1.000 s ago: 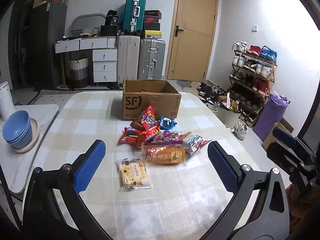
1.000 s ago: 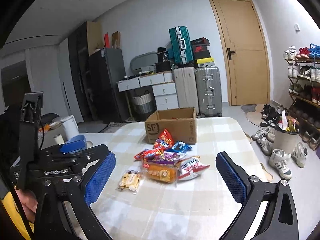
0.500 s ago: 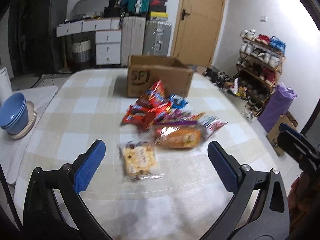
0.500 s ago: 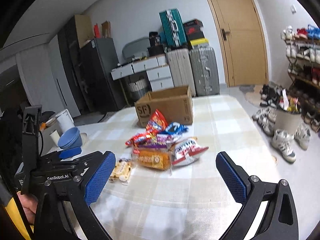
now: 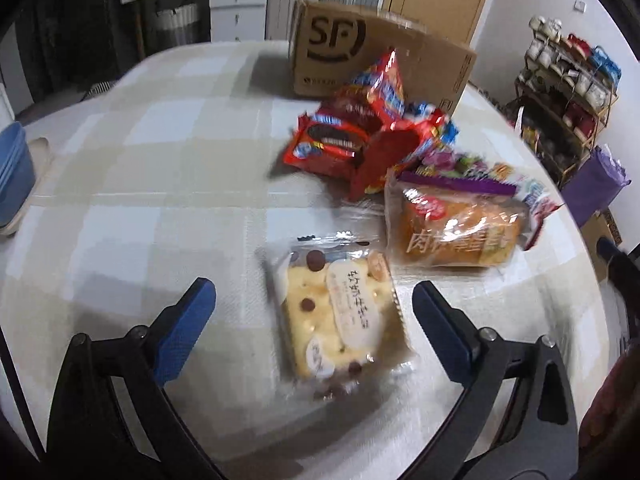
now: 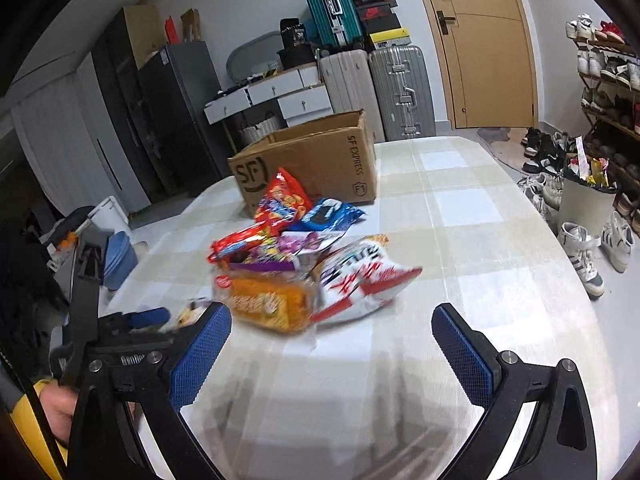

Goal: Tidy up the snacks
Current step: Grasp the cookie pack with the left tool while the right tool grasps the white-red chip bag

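Observation:
A pile of snack packets (image 5: 384, 136) lies on the checked table in front of an open SF cardboard box (image 5: 360, 52). Nearest to me is a clear-wrapped yellow cake (image 5: 340, 312) with dark dots, lying flat between the wide-apart blue pads of my left gripper (image 5: 314, 308), which is open and just above it. An orange bread pack (image 5: 456, 232) lies to its right. In the right wrist view, my right gripper (image 6: 332, 336) is open and empty, short of the bread pack (image 6: 268, 304) and a white-and-red bag (image 6: 360, 280). The box (image 6: 308, 164) stands behind the pile.
Blue bowls (image 5: 12, 168) sit on a side surface at the table's left edge. The left gripper's body (image 6: 120, 344) and a hand show at the right view's lower left. Suitcases (image 6: 400, 88), drawers and a door stand behind; a shoe rack (image 6: 608, 92) is at the right.
Both grippers have moved forward and down towards the pile. The left one now straddles the yellow cake, which was well ahead of it before. Both remain open.

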